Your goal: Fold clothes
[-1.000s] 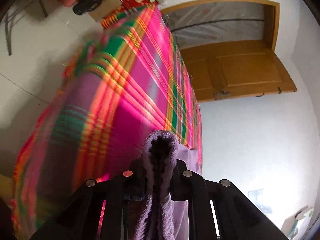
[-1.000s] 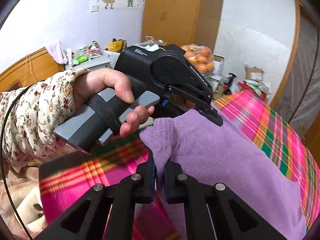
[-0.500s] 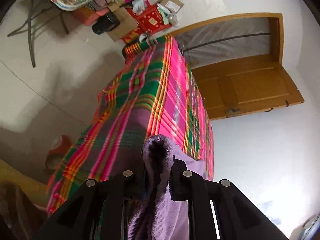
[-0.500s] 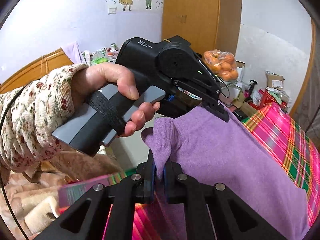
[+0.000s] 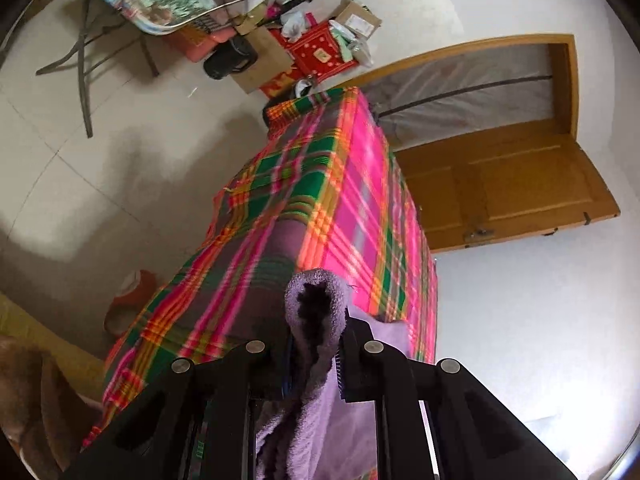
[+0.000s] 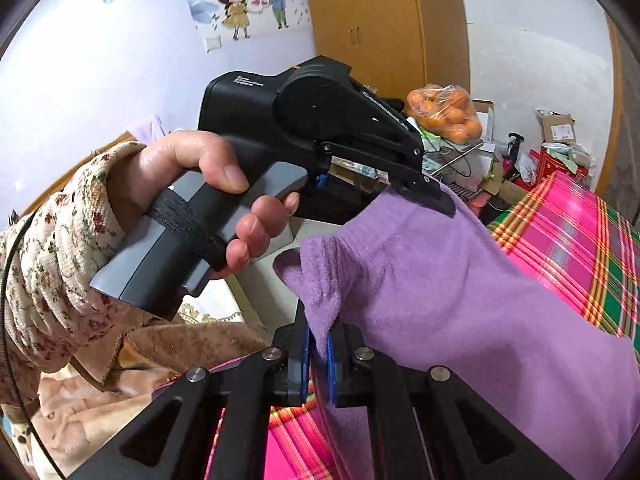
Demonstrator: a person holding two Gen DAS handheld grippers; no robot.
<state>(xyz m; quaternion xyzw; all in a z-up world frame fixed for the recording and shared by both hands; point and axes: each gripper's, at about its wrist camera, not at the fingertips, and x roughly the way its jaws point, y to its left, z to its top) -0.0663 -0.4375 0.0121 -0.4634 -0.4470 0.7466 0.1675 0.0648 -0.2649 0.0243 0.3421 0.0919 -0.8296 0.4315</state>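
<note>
Pinching the purple garment (image 6: 460,280) — both grippers' jaws closed on its lifted upper edge.

You are in a lived-in bedroom at home. A cartoon wall sticker (image 6: 256,4) of a boy and girl decorates the pale wall beside a wooden wardrobe (image 6: 384,24). A bright plaid blanket (image 5: 352,200) covers the bed, and a wooden headboard (image 6: 120,140) shows behind your sleeve. A bag of oranges (image 6: 444,110) sits on a cluttered folding table (image 5: 160,4), with cardboard boxes (image 5: 356,20) and a red gift box (image 5: 320,50) on the tiled floor (image 5: 80,168) near the open wooden door (image 5: 520,184).
</note>
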